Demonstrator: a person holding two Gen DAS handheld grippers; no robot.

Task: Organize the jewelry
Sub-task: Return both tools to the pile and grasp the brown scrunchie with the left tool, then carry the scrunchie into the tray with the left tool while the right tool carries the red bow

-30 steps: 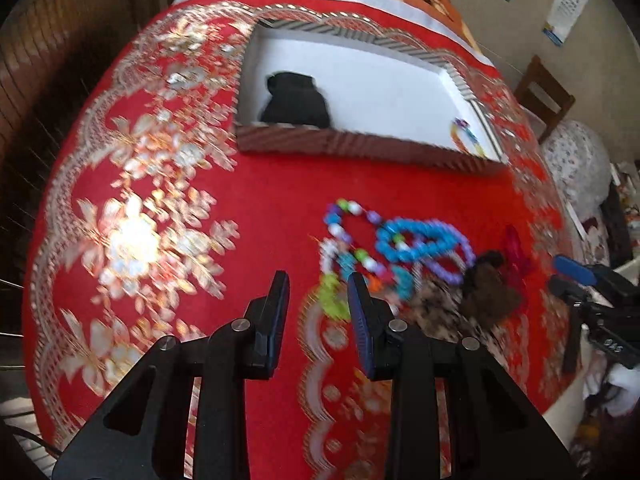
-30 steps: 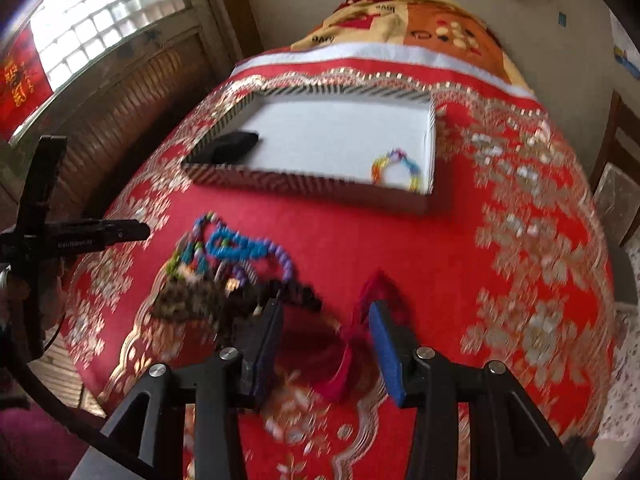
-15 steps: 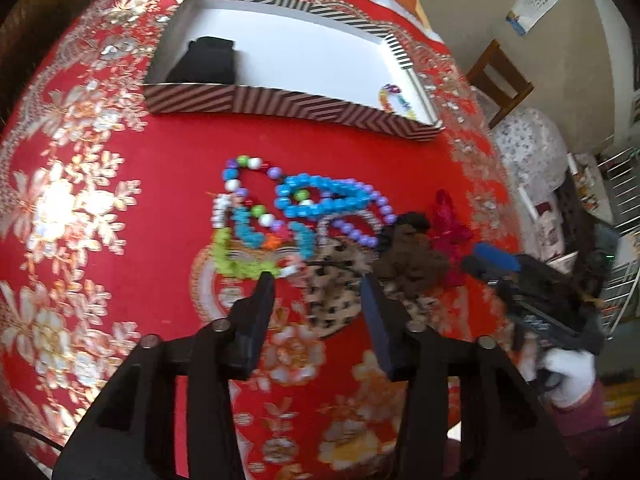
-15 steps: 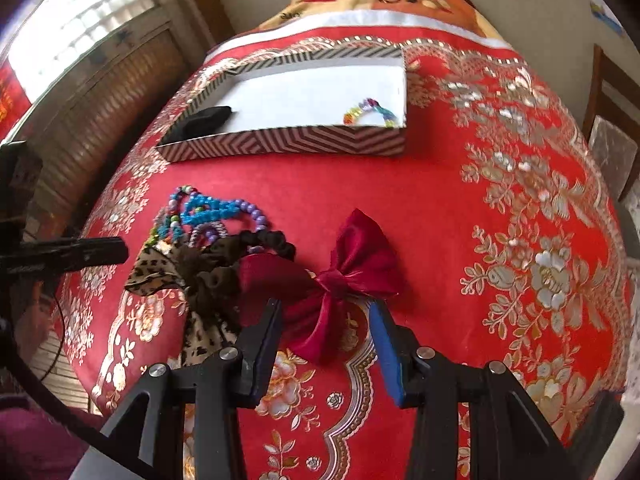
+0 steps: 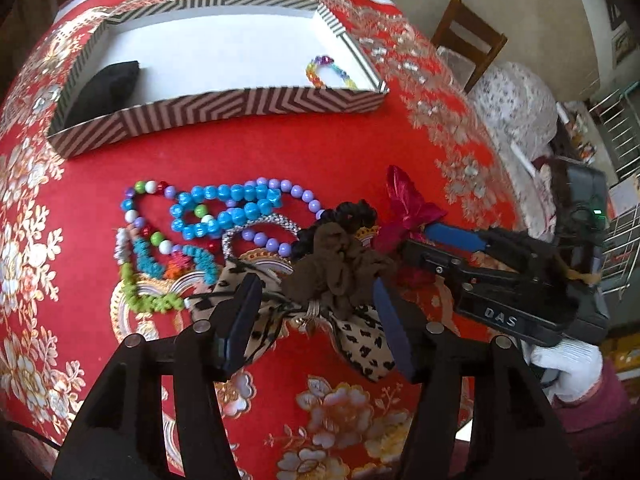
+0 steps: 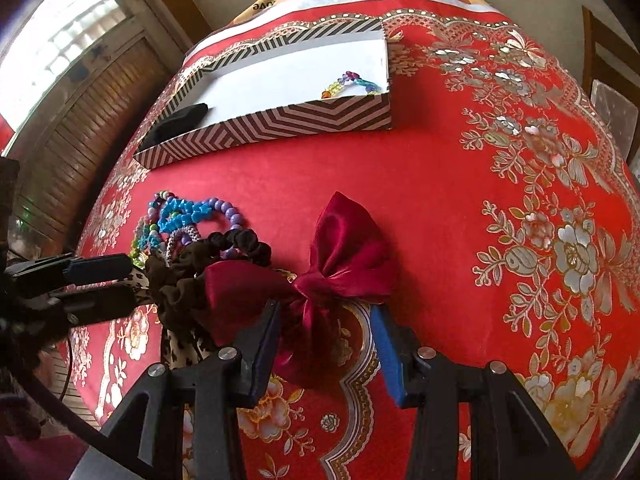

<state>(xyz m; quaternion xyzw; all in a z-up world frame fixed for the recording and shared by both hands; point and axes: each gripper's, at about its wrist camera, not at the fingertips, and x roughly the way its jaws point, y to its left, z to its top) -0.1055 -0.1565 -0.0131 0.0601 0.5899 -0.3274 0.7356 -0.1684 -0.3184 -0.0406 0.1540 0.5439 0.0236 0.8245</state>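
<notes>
A heap of jewelry lies on the red tablecloth: blue and purple bead strings (image 5: 228, 210), a brown scrunchie (image 5: 336, 268), a leopard-print bow (image 5: 360, 340) and a dark red satin bow (image 6: 316, 276). My left gripper (image 5: 316, 300) is open, its fingers either side of the brown scrunchie and leopard bow. My right gripper (image 6: 326, 316) is open, straddling the red bow's knot; it also shows in the left wrist view (image 5: 416, 252). A striped box (image 5: 224, 104) at the back holds a rainbow bracelet (image 5: 328, 72) and a black pouch (image 5: 108, 84).
The table drops away at the near edge and right side. A wooden chair (image 5: 468, 40) stands beyond the right edge. A slatted wooden panel (image 6: 88, 128) and a window are at the left. A gloved hand (image 5: 568, 364) holds the right gripper.
Both grippers have moved forward and down onto the heap. The left one slid right, from the beads to the scrunchie and leopard bow. The right one closed in on the red bow.
</notes>
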